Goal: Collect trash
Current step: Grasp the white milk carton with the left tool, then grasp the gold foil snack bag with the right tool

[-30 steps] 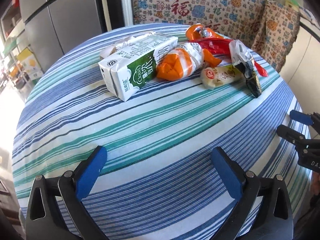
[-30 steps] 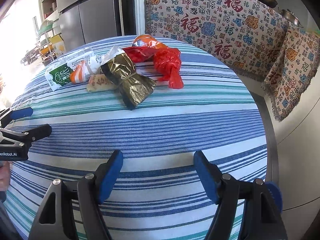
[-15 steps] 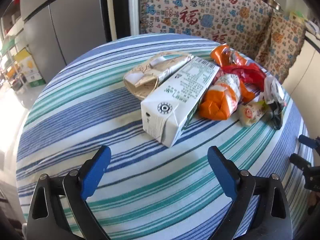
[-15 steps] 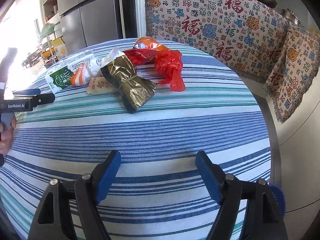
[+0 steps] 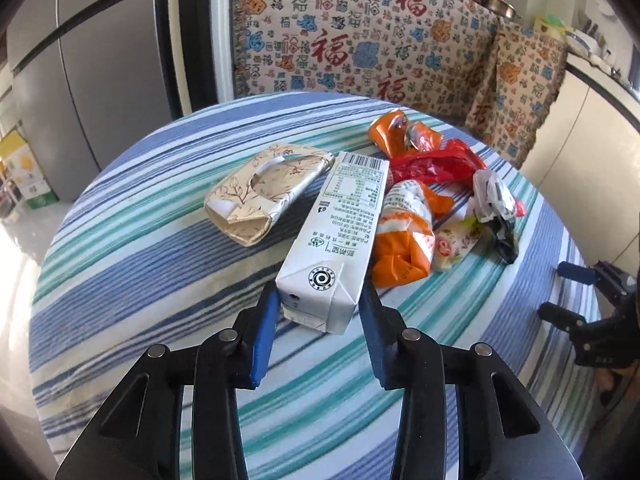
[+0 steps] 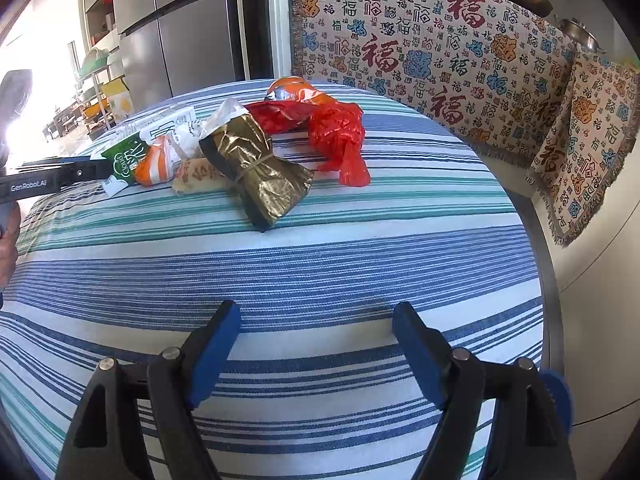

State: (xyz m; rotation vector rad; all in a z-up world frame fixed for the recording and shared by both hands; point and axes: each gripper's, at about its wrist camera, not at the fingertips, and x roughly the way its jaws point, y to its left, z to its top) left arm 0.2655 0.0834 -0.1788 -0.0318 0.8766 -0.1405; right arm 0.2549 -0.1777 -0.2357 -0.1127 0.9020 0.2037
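Left wrist view: the left gripper's (image 5: 318, 320) fingers (image 5: 262, 336) have just been closing around the near end of the carton (image 5: 340, 236), pads at its sides, so it can be lifted from the trash pile mid-table (image 5: 140, 280). The gripper angles steeply down.

Right wrist view: the right gripper (image 6: 316, 350) hangs open and empty over the table's near edge, tilted down, clear of the foil packet (image 6: 256, 172).

Trash pile (image 5: 404, 216) on striped tablecloth (image 5: 160, 272)

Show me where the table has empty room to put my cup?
Bare striped cloth lies between the right tongs and the gold wrapper. It's crowded farther back: milk carton, orange wrapper, red bag, tissue pack.
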